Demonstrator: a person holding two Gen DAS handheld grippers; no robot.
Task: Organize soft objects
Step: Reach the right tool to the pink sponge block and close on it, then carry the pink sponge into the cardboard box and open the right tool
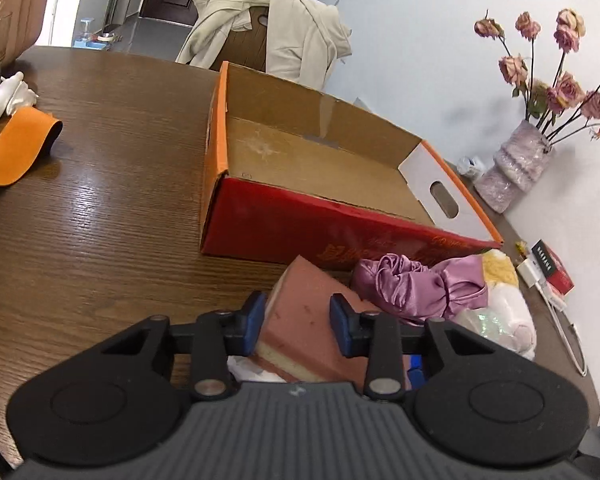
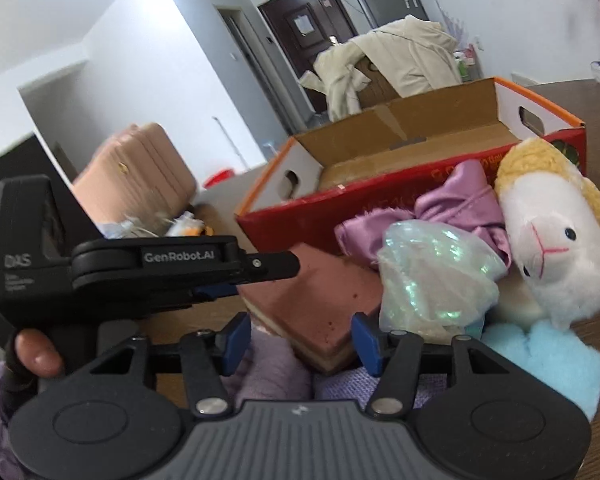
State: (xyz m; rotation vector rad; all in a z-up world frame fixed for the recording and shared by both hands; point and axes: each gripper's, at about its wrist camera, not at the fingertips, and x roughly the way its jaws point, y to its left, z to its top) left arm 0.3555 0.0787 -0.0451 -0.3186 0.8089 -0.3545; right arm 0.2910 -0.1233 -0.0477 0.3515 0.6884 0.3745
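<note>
A pink sponge (image 1: 300, 312) with a cream underside lies on the wooden table in front of an open red and orange cardboard box (image 1: 216, 120). My left gripper (image 1: 299, 320) has its blue pads pressed on the sponge's sides. In the right wrist view that left gripper (image 2: 276, 270) reaches the sponge (image 2: 320, 300) from the left. My right gripper (image 2: 302, 332) brackets the sponge's near corner, pads against it. Beside it lie a purple satin cloth (image 2: 460, 200), a shiny plastic bag (image 2: 432, 272), an alpaca plush (image 2: 548, 240) and blue fluff (image 2: 540, 356). The box (image 2: 300, 216) holds nothing that I can see.
A vase of dried roses (image 1: 516, 160) stands at the wall on the right, with a white cable and a small red pack (image 1: 556, 272) near it. An orange cloth (image 1: 16, 148) lies far left. A chair with a beige coat (image 1: 268, 28) stands behind the box.
</note>
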